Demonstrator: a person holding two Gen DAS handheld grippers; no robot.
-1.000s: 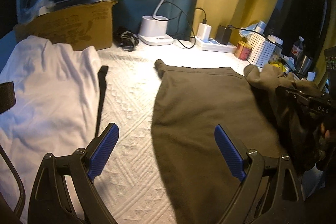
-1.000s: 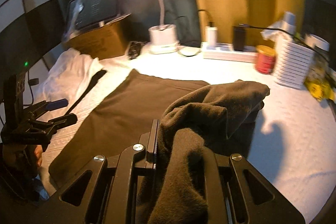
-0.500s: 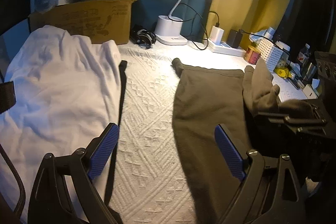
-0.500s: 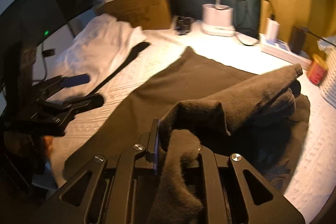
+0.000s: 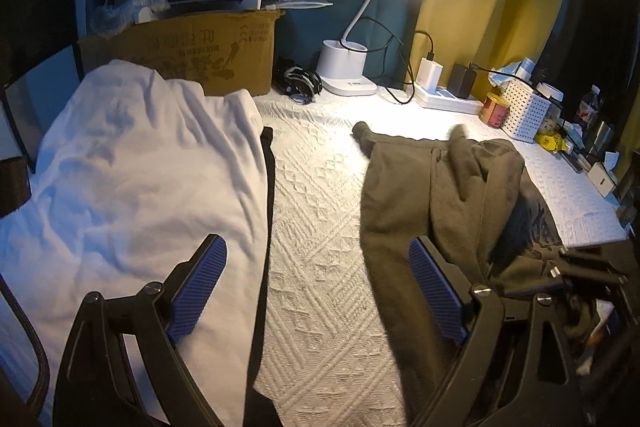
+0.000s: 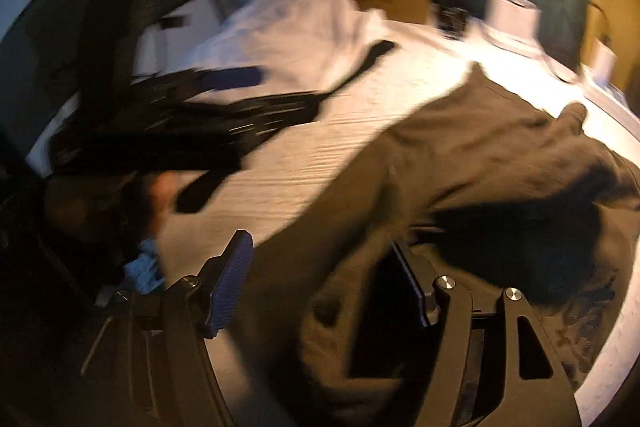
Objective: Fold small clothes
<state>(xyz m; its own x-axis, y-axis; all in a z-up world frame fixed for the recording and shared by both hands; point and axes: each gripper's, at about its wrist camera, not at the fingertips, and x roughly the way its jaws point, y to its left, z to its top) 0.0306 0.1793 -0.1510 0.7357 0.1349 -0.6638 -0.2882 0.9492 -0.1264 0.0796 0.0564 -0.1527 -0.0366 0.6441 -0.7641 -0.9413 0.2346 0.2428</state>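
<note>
The right gripper has just been opening above the olive garment; the left gripper hangs wide, empty.

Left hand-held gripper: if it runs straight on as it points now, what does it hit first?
Most likely the bare white quilted cover, in the gap between the white garment and the olive garment. The left hand-held gripper is open and empty. Depth is uncertain.

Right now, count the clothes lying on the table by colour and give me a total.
White garment: 1
Olive-brown garment: 1
Black piece, partly hidden along the white one's edge: 1
Total: 3
</note>
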